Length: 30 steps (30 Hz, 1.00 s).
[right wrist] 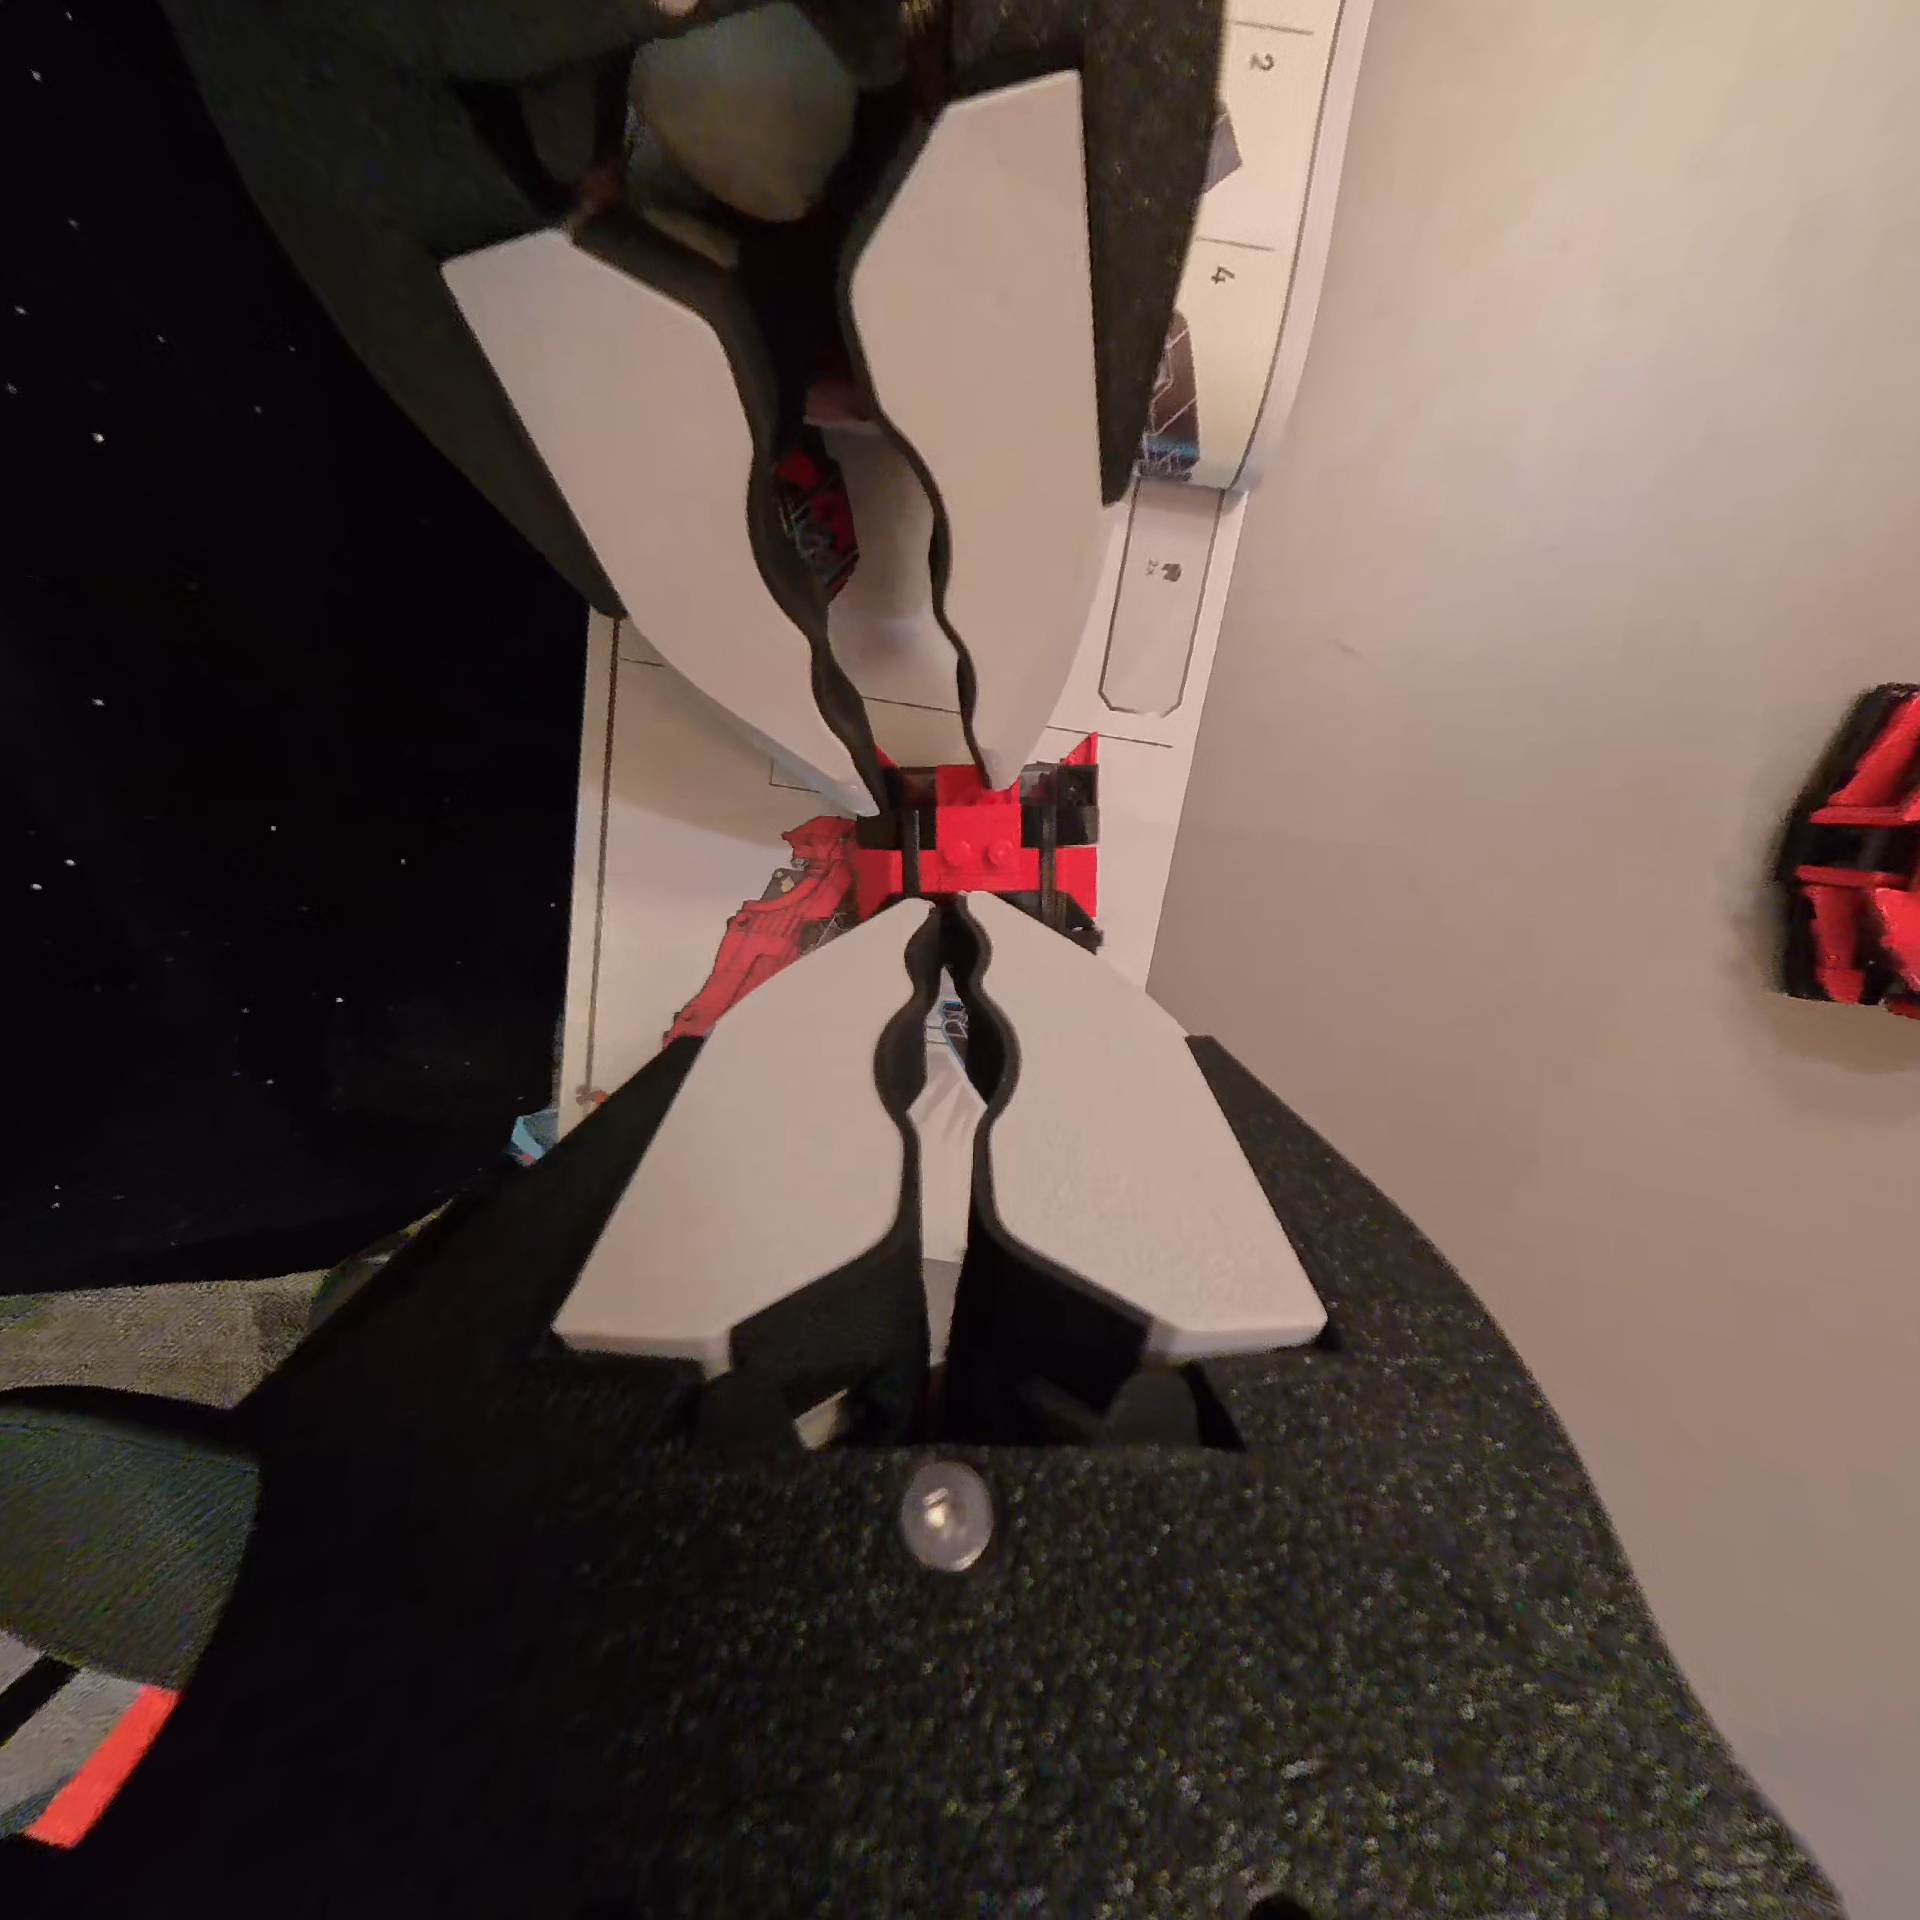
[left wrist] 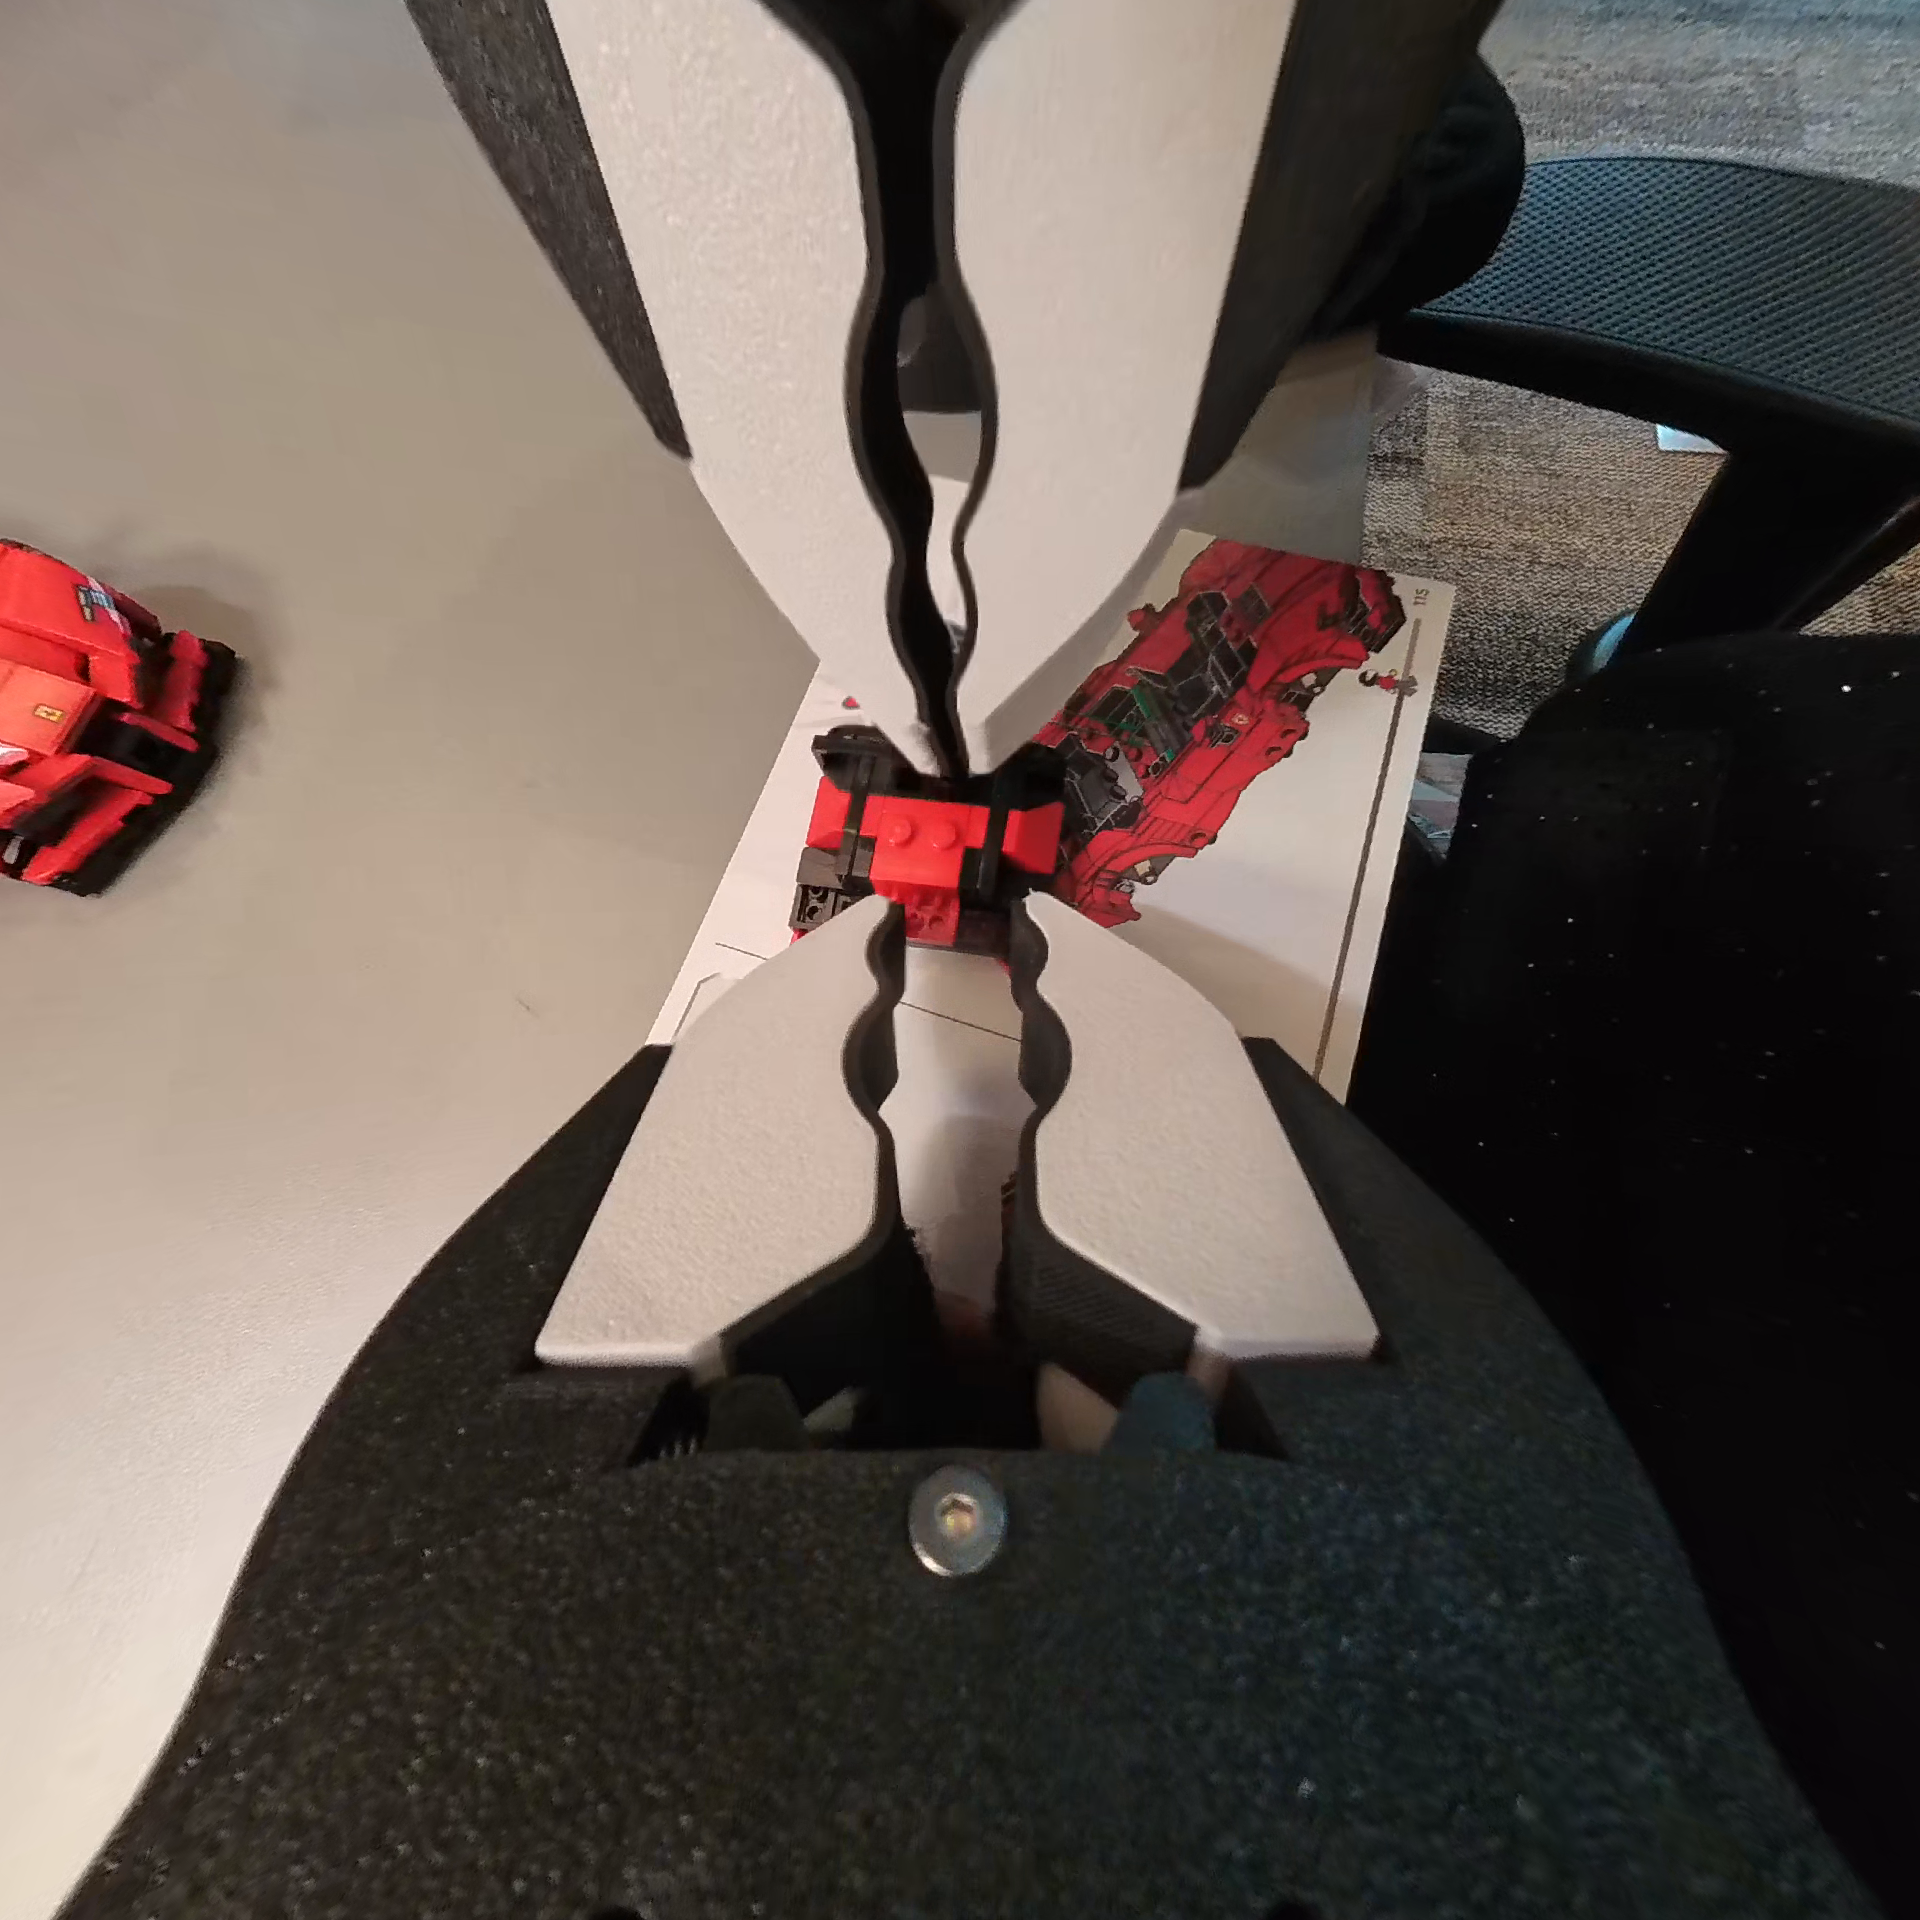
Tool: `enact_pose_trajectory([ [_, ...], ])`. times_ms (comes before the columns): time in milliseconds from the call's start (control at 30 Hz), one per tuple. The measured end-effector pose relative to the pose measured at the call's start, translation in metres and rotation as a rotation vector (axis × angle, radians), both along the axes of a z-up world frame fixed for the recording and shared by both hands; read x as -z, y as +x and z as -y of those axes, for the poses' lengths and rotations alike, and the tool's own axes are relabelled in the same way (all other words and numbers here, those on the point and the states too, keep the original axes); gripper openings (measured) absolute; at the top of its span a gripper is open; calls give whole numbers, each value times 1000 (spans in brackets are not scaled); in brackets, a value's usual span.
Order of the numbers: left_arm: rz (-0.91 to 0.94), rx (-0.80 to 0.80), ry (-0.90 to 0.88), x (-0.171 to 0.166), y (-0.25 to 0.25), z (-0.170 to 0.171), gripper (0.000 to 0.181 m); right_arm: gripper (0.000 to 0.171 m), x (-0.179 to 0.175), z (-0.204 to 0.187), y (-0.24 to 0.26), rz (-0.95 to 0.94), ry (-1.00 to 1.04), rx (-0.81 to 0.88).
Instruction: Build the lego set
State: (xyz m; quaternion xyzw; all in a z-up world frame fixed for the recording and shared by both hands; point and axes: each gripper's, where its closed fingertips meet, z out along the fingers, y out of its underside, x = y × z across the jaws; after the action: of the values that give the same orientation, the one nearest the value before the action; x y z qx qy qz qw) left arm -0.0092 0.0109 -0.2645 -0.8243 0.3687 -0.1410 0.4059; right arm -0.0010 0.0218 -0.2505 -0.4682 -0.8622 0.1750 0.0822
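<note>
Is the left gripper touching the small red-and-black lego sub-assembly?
Touching. Left wrist view: left gripper fingertips pinch the small red-and-black lego sub-assembly, no gap visible.

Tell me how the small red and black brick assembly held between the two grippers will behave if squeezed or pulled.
The small red and black brick assembly is likely rigid and light. Being many little clipped pieces, it may split under a hard pull. The left gripper and right gripper pinch only its edges, so it might pivot or slip.

A pale grey table filled most of the left wrist view. Beyond its edge stood a black mesh chair on grey carpet, with a dark speckled fabric close by.
</note>
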Motion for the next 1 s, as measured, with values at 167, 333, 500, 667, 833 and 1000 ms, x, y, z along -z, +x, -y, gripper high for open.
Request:
enact_pose_trajectory([
  [167,2,-29,-6,0,0,0,18,1,-5,-11,-4,27,-110,245],
  [333,74,-46,-105,-3,11,7,18,1,-4,-12,3,78,-288,443],
  [500,12,111,-2,-19,5,0,68,2,-13,14,23,75,-423,412],
  [667,19,182,-195,2,9,-5,68,2,12,27,27,44,-342,422],
  [833,8,129,-256,6,12,12,57,1,14,-7,28,-13,-247,503],
  [1000,61,9,-198,1,11,7,56,2,-3,-14,28,-7,-255,444],
])
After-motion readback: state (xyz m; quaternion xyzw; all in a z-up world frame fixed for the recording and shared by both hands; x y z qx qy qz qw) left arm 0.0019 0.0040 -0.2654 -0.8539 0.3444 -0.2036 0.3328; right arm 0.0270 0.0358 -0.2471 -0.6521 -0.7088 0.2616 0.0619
